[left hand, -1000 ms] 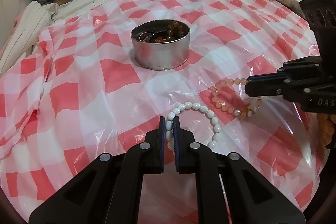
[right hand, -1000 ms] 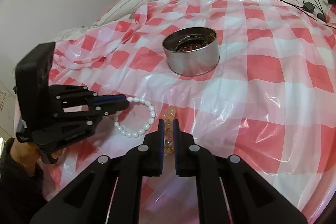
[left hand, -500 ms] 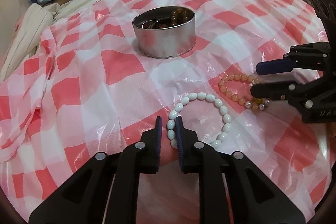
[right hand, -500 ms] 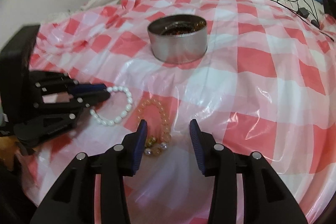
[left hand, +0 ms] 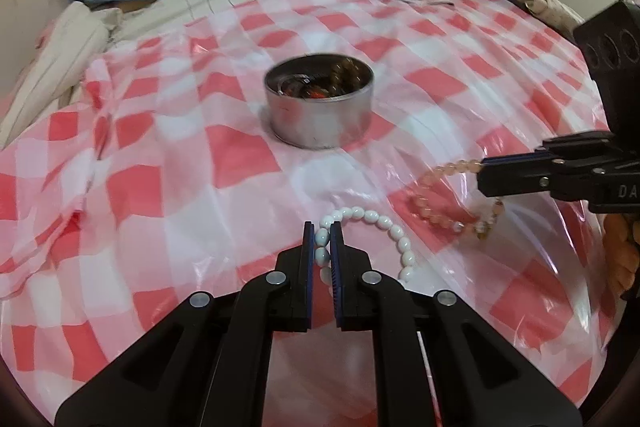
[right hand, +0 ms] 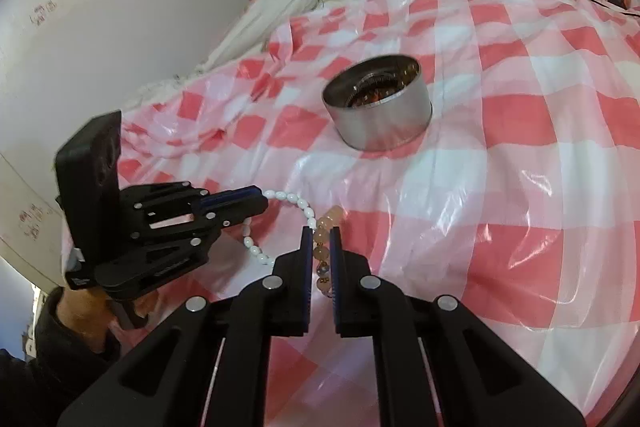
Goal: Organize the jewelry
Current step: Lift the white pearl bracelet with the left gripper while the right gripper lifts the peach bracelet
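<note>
White bracelet (left hand: pixel 372 219), peach bracelet (left hand: pixel 434 215), red-checked cloth (left hand: pixel 160 187).

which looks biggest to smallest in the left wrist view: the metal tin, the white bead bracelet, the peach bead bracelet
1. metal tin, clearly the largest.
2 and 3. white bead bracelet and peach bead bracelet: their loops look alike in size, and each is partly hidden by jaws, so no ranking between them.

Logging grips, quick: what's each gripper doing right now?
Left gripper: shut on the white bracelet.
Right gripper: jaws just closed, shut on the peach bracelet.
</note>
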